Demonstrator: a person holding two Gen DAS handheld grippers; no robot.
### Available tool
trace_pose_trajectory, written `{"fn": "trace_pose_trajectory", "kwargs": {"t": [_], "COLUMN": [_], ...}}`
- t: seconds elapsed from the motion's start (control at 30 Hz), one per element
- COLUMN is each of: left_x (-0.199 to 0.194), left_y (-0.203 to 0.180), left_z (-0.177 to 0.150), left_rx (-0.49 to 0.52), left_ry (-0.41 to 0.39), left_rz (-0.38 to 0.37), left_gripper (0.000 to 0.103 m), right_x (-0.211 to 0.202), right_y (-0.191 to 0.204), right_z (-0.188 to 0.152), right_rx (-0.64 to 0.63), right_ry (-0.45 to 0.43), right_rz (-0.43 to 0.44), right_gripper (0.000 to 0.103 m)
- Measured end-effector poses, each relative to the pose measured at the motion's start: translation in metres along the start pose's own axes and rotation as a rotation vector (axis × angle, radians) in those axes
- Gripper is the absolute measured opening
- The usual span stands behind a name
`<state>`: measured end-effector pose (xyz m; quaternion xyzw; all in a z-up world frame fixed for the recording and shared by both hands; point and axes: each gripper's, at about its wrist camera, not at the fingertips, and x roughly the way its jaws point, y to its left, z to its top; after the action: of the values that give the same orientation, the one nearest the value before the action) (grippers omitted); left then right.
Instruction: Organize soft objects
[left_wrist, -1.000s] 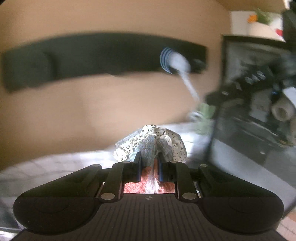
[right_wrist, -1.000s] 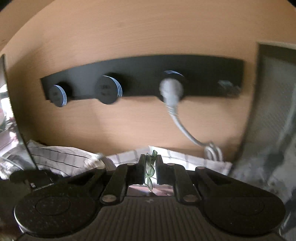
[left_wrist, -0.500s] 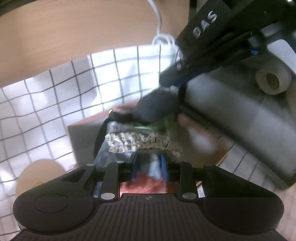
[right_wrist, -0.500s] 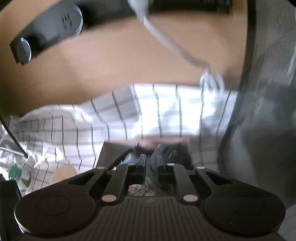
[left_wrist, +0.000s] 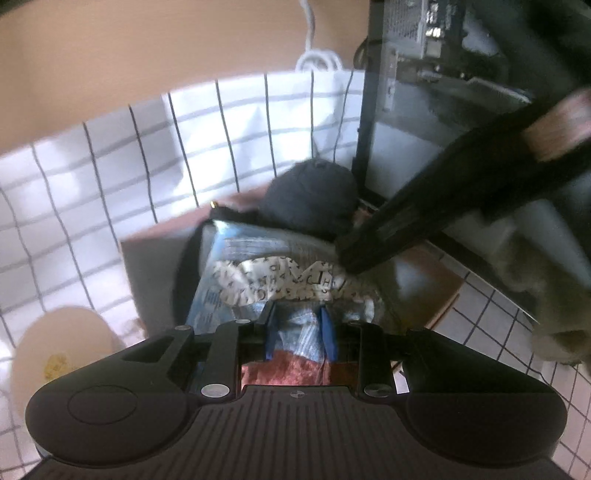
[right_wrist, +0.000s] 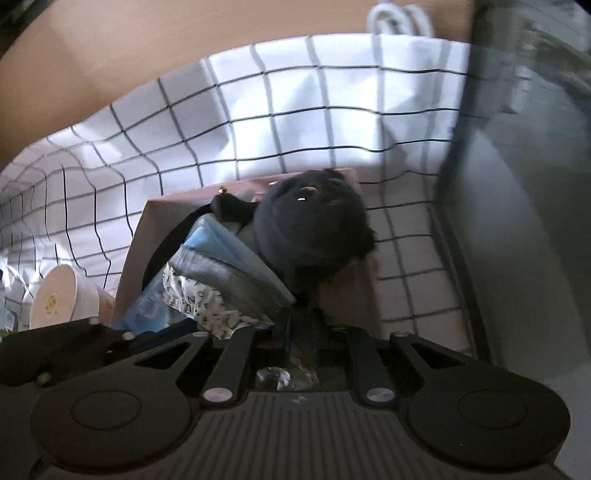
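Note:
A pink-brown box (right_wrist: 147, 236) stands on a white checked cloth and holds soft items: a black plush toy (right_wrist: 314, 225), a blue pack (right_wrist: 229, 247) and a white letter-print cloth (left_wrist: 280, 280). My left gripper (left_wrist: 300, 332) hangs over the box, shut on a blue-grey knitted piece tied to the letter-print cloth, which rests on the pack. My right gripper (right_wrist: 300, 332) is low over the box beside the plush, its jaws close together on a thin clear-green item that is mostly hidden. The right gripper's black finger (left_wrist: 424, 225) touches the letter-print cloth in the left wrist view.
The box (left_wrist: 147, 266) also shows in the left wrist view. A round beige cup (left_wrist: 62, 354) stands left of the box on the checked cloth (right_wrist: 295, 110). A dark cabinet (right_wrist: 524, 184) rises close on the right. A wooden wall (left_wrist: 147, 44) with a white cable is behind.
Both grippers have tipped down from facing the wall and dropped to the box. The letter-print cloth now lies on the pack inside it, and the left jaws look slightly wider.

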<state>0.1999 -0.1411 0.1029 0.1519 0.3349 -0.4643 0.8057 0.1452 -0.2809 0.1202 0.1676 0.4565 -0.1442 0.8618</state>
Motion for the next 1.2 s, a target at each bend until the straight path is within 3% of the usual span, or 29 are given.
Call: {"fn": "trace_pose_trajectory", "kwargs": {"t": [0.1,0.17,0.3,0.43,0.53,0.6,0.77,0.9,1.0,1.2], "left_x": [0.004,0.002,-0.028,-0.078,-0.111,-0.125,-0.139,-0.136,-0.136,-0.128], "left_y": [0.000,-0.001,-0.008,-0.021,-0.032,-0.037,-0.048,-0.055,-0.062,-0.070], "left_z": [0.001,0.003,0.000,-0.016,-0.047,-0.072,-0.138,-0.168,-0.174,-0.174], "left_rx": [-0.032,-0.060,-0.116,-0.161,-0.215,-0.268,-0.395,-0.401,-0.392,-0.407], "left_ry": [-0.009,-0.010,-0.096,-0.183,-0.239,-0.230,-0.109,0.003,-0.003,-0.059], "left_rz": [-0.006,0.000,0.054,0.125,0.191,0.246,0.400,0.513,0.538,0.539], "left_gripper": [0.031,0.031,0.030,0.030,0.030,0.030,0.030,0.030,0.030,0.030], "right_x": [-0.033,-0.052,-0.082,-0.092,-0.087,-0.079,-0.044,-0.022,-0.018,-0.017], "right_y": [-0.005,-0.005,-0.001,-0.002,0.000,0.004,0.017,0.025,0.031,0.027], "right_z": [-0.012,-0.019,-0.042,-0.066,-0.093,-0.111,-0.149,-0.167,-0.180,-0.184], "right_rx": [-0.015,-0.047,-0.136,-0.204,-0.267,-0.308,-0.359,-0.356,-0.413,-0.422], "right_ry": [-0.102,-0.164,-0.268,-0.318,-0.314,-0.278,-0.139,-0.068,-0.078,-0.133], "right_rz": [-0.024,-0.053,-0.041,0.015,0.048,0.081,0.152,0.163,0.140,0.142], "right_gripper": [0.032,0.061,0.069,0.086,0.087,0.088,0.091,0.091,0.103,0.103]}}
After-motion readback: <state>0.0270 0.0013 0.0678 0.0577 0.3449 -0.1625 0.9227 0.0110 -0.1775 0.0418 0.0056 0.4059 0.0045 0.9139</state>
